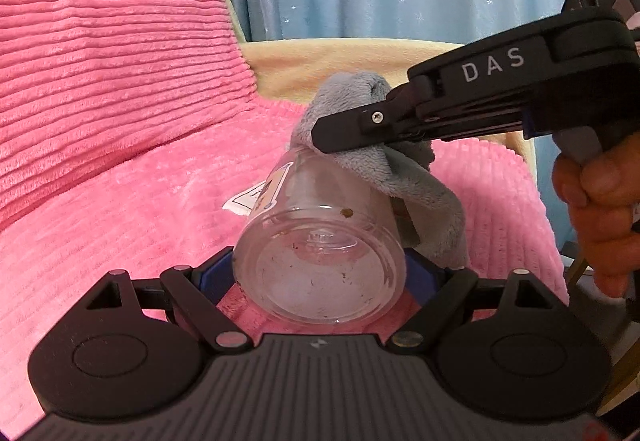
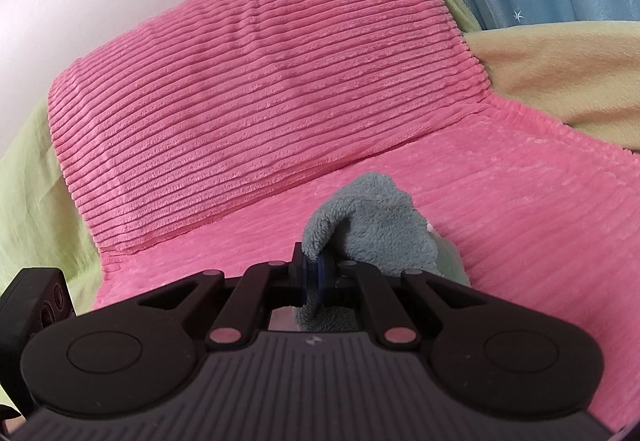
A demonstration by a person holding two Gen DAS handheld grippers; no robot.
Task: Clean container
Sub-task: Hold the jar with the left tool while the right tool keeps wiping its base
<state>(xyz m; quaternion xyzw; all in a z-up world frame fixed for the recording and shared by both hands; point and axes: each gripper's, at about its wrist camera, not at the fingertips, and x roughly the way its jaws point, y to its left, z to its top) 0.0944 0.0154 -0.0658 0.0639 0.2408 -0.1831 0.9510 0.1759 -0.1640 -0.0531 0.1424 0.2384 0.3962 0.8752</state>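
My left gripper [image 1: 320,273] is clamped around the clear plastic jar [image 1: 316,241] while my right gripper [image 2: 316,277] pinches the grey fleece cloth [image 2: 372,225] against its mouth.

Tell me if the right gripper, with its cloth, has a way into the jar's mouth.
Probably yes: the right gripper holds the grey cloth right at the far open end of the jar, with nothing between.

White letters "DAS" stand on the black side of the right gripper [image 1: 340,133], seen from the left wrist. The container [image 1: 320,241] bears a white label [image 1: 256,197] with dark print, too small and bent to read. No text can be read in the right wrist view.
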